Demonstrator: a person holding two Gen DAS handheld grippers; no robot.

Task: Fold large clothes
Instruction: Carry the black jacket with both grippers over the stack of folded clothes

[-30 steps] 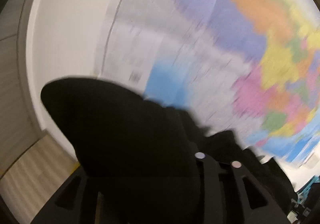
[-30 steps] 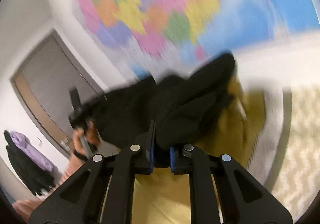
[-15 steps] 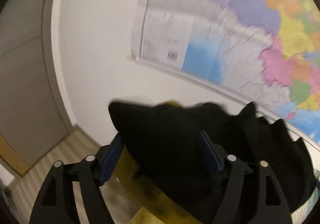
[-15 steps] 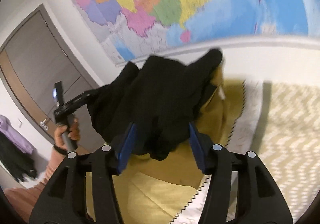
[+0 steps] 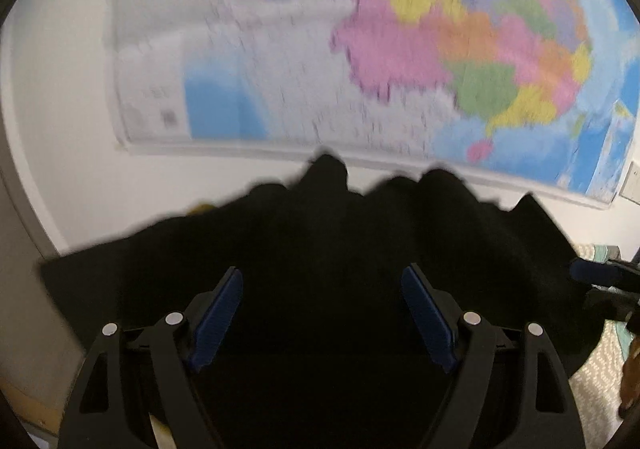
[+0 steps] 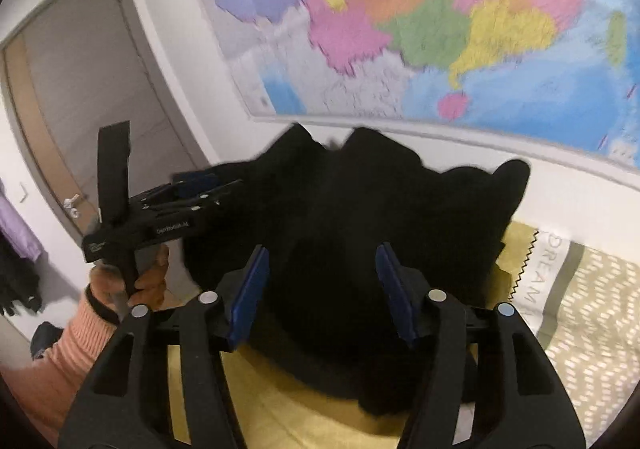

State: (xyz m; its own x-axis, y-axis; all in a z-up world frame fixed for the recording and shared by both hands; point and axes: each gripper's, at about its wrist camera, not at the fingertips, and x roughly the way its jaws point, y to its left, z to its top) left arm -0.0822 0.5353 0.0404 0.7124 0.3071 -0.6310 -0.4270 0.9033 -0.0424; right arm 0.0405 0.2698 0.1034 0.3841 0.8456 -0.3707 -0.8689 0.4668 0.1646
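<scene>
A large black garment (image 5: 320,241) lies bunched in a heap in front of both grippers. In the left wrist view my left gripper (image 5: 322,301) has its jaws opening, blue pads wide apart, with the black cloth lying loose between them. In the right wrist view the garment (image 6: 360,209) rests on a yellow cloth (image 6: 280,401). My right gripper (image 6: 324,277) stands open around its near edge, pads off the fabric. The left gripper (image 6: 196,185) shows there at the garment's left side, held by a hand (image 6: 148,281) in a pink sleeve.
A coloured wall map (image 6: 440,29) hangs behind the heap. A grey door (image 6: 80,89) stands at the left. Patterned beige bedding (image 6: 592,309) with a printed pillow lies to the right of the yellow cloth. The right gripper's tip (image 5: 600,273) shows at the right edge.
Both grippers were shut on the black garment and have opened. The garment has dropped from between them into a heap on the yellow cloth.
</scene>
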